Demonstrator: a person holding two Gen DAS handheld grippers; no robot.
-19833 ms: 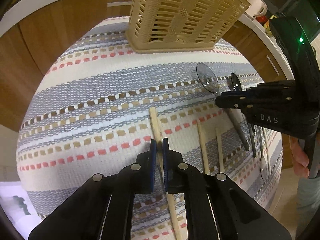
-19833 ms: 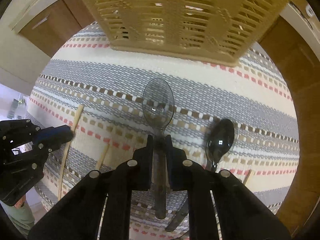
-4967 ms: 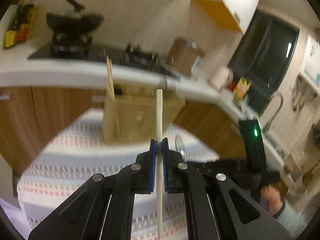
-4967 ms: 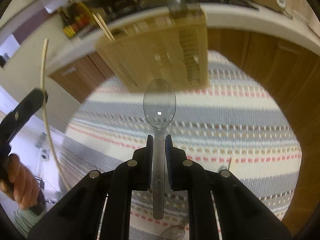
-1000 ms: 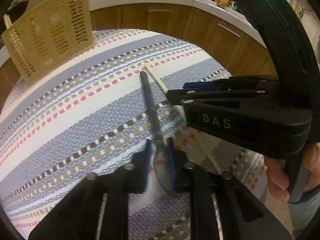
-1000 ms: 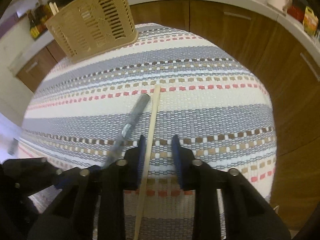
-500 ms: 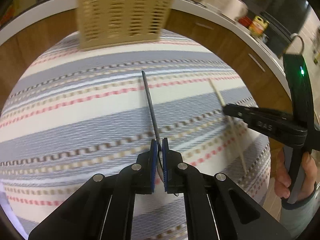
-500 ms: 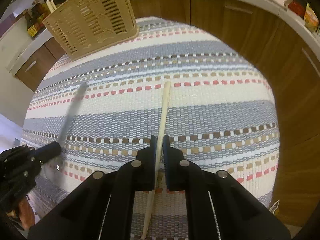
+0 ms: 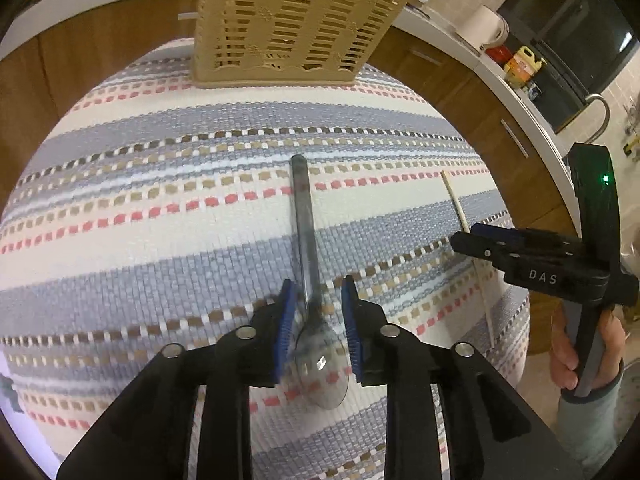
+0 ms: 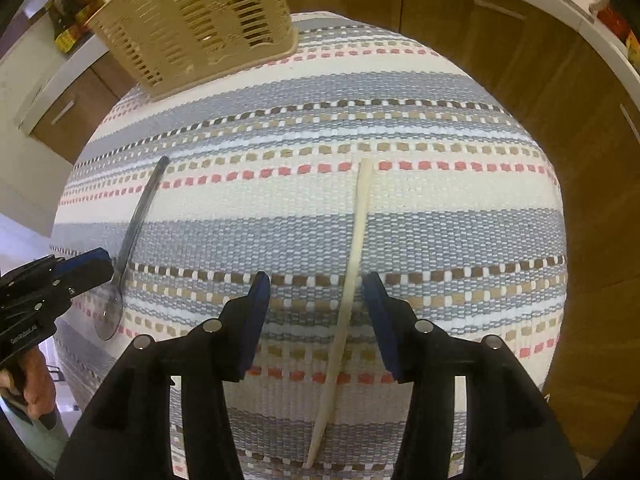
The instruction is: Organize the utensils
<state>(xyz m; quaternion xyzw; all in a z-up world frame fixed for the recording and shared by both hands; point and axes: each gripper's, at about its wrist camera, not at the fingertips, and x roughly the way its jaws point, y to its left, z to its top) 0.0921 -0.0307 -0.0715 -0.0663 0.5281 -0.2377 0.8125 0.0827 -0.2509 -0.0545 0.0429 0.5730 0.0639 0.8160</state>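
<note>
Left gripper (image 9: 317, 326) just opening, spread astride clear grey plastic spoon (image 9: 307, 264); right gripper (image 10: 316, 312) likewise astride pale wooden chopstick (image 10: 352, 276), both short of beige slotted plastic basket (image 9: 288, 24). Advice: centre pads before closing.

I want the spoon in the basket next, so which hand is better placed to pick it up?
Left. The left gripper straddles the spoon, open jaws on either side of its neck. The right gripper has the chopstick between its open jaws instead.

light: warm, indoor, even | shadows: soft | edges: strong fisheye warp, dark vignette
</note>
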